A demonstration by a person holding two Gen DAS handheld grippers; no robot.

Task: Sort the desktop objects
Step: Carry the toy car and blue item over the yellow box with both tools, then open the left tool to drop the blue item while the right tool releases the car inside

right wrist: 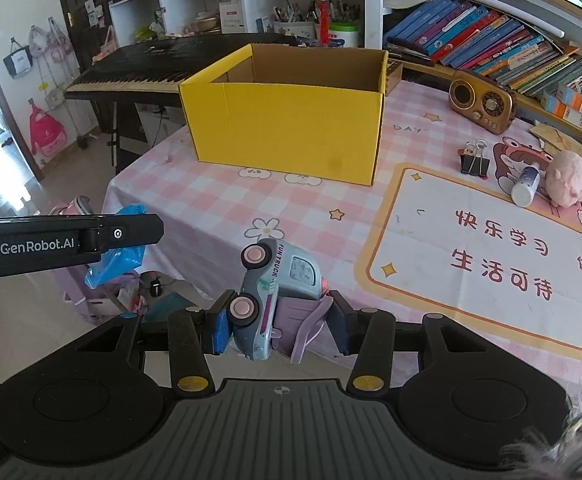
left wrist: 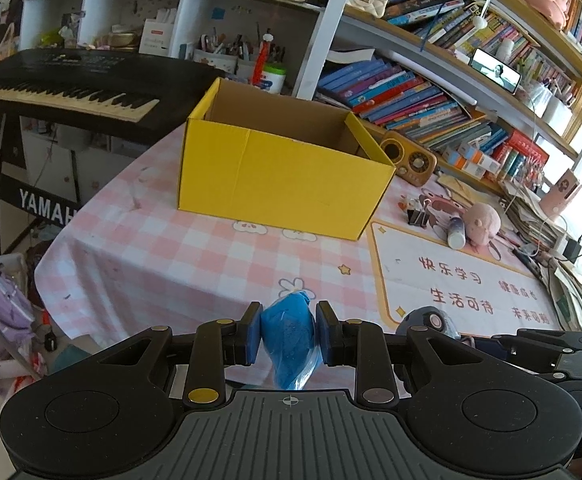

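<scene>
A: Left gripper?
B: Jaws clenched on the blue bag above the tabletop edge.
A: Right gripper?
B: Grasping the toy truck; bare cloth before the yellow box.

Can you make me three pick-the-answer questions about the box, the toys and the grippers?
1. Where does the black binder clip lie?
A. inside the box
B. on the table, right of the box
C. on the keyboard

2. What colour is the box?
A. yellow
B. red
C. green

3. What is the right gripper doing?
A. hanging open over nothing
B. gripping a toy truck
C. gripping a book

Answers:
1 B, the clip sits on the checked cloth beside the box.
2 A, its walls are bright yellow.
3 B, the toy truck sits pinched between the pads.
</scene>
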